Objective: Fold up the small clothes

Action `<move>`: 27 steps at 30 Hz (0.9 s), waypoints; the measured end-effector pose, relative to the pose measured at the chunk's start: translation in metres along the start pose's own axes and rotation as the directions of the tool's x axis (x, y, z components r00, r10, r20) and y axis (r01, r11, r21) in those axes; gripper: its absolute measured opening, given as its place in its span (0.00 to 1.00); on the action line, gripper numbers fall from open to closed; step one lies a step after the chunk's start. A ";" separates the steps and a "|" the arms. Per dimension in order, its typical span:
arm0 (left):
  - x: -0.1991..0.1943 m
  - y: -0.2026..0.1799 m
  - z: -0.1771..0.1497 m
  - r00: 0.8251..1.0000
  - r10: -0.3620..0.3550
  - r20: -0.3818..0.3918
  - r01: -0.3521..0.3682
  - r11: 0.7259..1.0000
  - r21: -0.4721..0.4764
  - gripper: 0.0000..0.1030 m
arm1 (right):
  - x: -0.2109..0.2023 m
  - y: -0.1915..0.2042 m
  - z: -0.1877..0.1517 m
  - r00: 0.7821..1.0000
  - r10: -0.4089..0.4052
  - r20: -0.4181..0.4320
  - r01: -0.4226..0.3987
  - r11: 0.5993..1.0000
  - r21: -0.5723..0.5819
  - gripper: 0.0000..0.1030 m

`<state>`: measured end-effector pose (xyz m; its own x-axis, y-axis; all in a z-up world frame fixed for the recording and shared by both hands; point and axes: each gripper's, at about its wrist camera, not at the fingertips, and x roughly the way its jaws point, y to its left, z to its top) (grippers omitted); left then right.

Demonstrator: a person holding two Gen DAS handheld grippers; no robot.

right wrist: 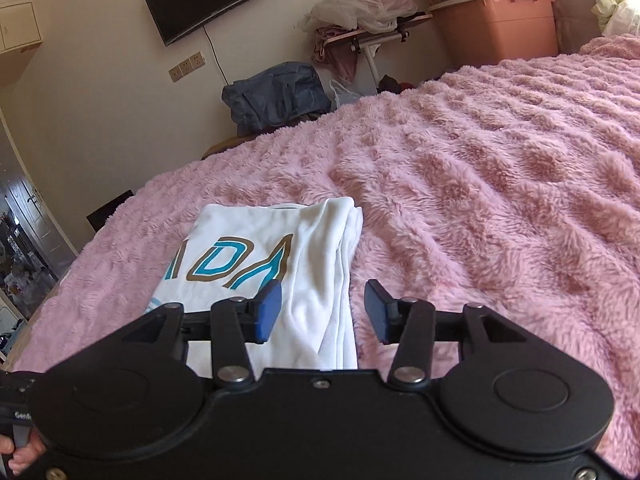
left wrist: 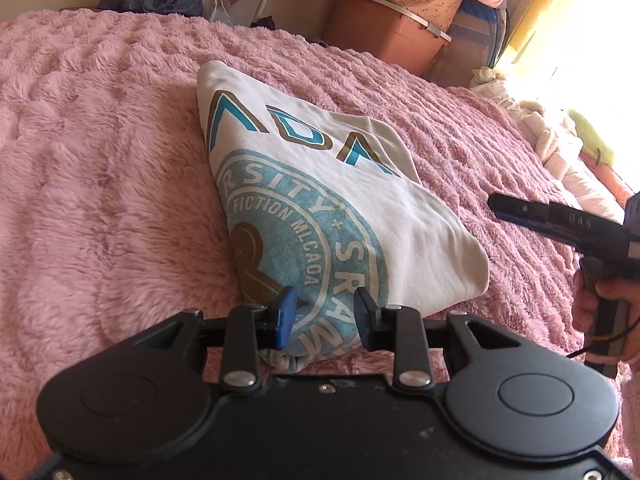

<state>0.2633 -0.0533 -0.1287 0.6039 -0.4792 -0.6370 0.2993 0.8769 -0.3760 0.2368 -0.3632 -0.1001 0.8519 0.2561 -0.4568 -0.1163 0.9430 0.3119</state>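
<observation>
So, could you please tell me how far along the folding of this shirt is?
The white printed T-shirt already lies folded into a compact bundle on the fluffy pink blanket. Nothing is in hand: the left gripper and right gripper are open. Other crumpled clothes remain.

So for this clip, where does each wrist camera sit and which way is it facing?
Left wrist: on the left hand-held gripper, open over the near corner of the folded white printed T-shirt on the fluffy pink blanket; the right hand-held gripper and hand show at right.
Right wrist: on the right hand-held gripper, open beside the shirt's folded edge, facing the black wall TV.
Shared: shirt, blanket.
</observation>
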 end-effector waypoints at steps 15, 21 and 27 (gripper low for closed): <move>-0.007 -0.021 -0.043 0.989 0.145 0.011 -0.144 0.961 0.234 0.31 | 0.002 0.007 -0.062 0.989 0.023 -0.144 -0.024 1.000 -0.006 0.09; 0.003 -0.020 -0.040 0.981 0.193 0.029 -0.195 0.958 0.210 0.33 | -0.004 0.007 -0.060 0.992 0.029 -0.120 -0.028 1.000 0.010 0.08; 0.007 -0.014 -0.036 0.978 0.206 0.020 -0.206 0.968 0.145 0.27 | -0.003 0.007 -0.061 0.993 0.023 -0.114 -0.021 1.000 0.020 0.07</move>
<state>0.2365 -0.0701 -0.1518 0.6673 -0.2879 -0.6869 0.2723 0.9527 -0.1349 0.2022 -0.3449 -0.1470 0.7853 0.3006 -0.5412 -0.1244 0.9330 0.3377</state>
